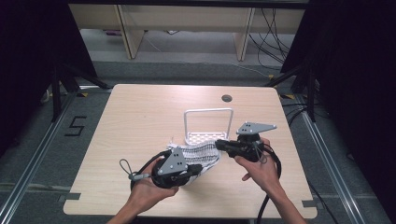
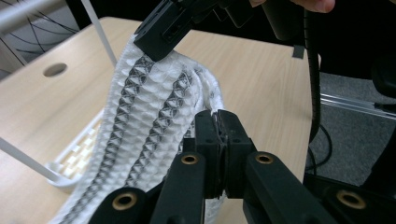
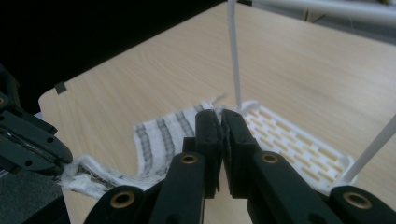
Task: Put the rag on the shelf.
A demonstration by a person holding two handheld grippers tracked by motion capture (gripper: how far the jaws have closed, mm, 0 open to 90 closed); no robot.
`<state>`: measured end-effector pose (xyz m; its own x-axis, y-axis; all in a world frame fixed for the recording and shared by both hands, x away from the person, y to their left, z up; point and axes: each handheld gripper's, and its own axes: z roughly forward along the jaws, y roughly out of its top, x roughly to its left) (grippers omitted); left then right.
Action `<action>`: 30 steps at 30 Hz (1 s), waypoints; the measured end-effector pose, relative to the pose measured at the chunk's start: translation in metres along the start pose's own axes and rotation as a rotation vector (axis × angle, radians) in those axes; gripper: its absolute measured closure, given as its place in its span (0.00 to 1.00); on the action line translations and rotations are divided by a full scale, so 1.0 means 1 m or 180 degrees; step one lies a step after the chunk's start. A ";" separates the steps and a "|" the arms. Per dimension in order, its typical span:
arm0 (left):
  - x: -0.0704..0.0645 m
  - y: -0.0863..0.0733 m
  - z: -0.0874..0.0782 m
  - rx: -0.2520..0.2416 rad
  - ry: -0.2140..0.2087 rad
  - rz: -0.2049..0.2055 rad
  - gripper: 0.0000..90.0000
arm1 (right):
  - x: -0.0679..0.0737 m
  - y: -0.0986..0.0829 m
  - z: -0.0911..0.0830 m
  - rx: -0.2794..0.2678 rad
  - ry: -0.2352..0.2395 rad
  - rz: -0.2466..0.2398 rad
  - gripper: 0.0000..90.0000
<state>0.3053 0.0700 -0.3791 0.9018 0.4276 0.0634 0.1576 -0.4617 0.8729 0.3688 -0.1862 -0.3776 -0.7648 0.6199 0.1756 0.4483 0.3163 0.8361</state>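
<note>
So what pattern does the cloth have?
White waffle weave with grey stripes; the cloth shows best in the left gripper view.

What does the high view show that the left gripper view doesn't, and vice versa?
High view: both hands, the left gripper and right gripper together, the white wire rack's top bar, and the floor marking "5".

Left gripper view: the left gripper's black jaws closed on the edge of the white waffle-weave cloth with grey stripes, and its weave close up.

Both: the cloth, rack base, light wooden table and its round hole.
</note>
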 end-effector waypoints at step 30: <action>0.079 0.089 -0.040 -0.0525 0.0543 -0.0148 0.97 | 0.006 0.081 -0.059 -0.0517 -0.0104 -0.0163 0.96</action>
<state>0.3743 0.0939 -0.2766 0.8118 0.5770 0.0898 0.1168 -0.3111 0.9432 0.3736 -0.1991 -0.2784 -0.7682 0.6297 0.1158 0.3263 0.2294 0.9170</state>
